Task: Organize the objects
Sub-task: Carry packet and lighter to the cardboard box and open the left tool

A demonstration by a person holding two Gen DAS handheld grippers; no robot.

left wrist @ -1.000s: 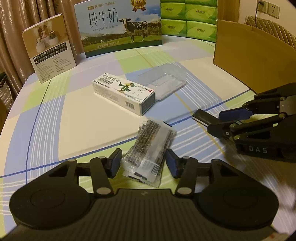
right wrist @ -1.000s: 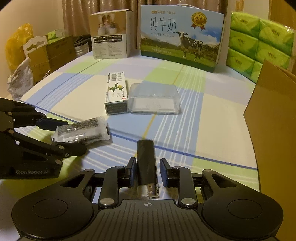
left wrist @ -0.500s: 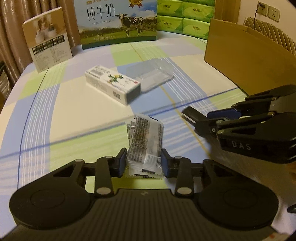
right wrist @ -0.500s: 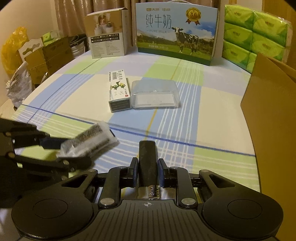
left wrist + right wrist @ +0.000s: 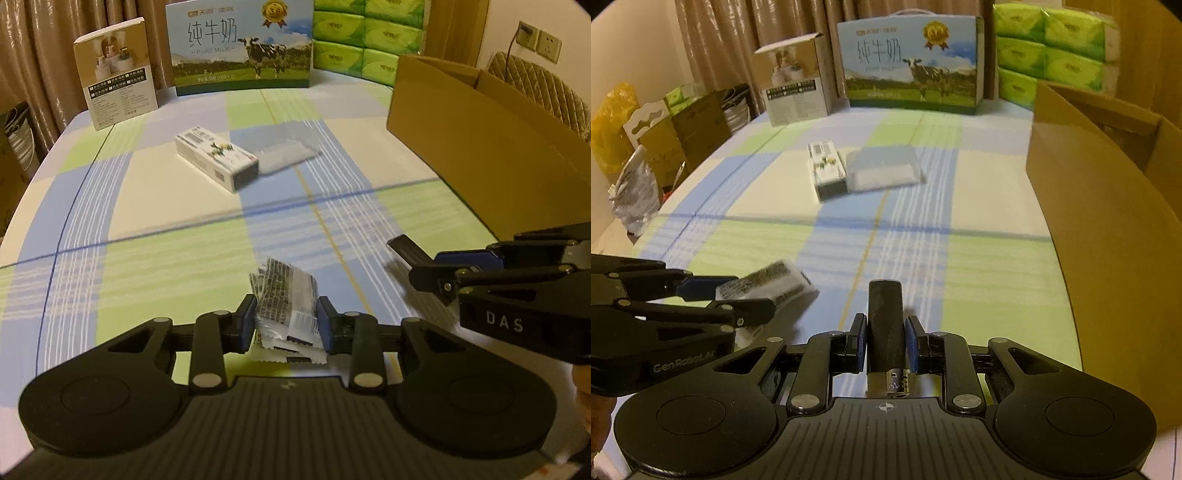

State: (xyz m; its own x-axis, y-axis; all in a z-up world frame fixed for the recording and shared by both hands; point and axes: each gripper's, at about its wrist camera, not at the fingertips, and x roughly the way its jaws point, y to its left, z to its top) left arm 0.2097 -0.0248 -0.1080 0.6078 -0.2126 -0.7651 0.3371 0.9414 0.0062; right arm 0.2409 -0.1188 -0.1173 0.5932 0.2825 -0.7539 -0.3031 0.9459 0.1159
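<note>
The left gripper (image 5: 286,326) is closing on a light, crinkly, slippery sachet bundle (image 5: 286,306), pinched mid-pack. The right gripper (image 5: 885,345) clamps a rigid black lighter (image 5: 884,325) mid-body; the cardboard box (image 5: 1100,206) waits at 2 o'clock.

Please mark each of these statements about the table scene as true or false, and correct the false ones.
1. The left gripper has a crinkly printed packet between its pads. True; its jaws are closing on it.
2. The right gripper is empty. False: it is shut on a dark cylindrical lighter.
3. The white medicine carton lies next to a clear plastic box on the checked tablecloth. True.
4. The brown cardboard box stands on the left side of the table. False: it is at the right side in both views.
5. The milk gift box shows a horse. False: it shows a cow.
</note>
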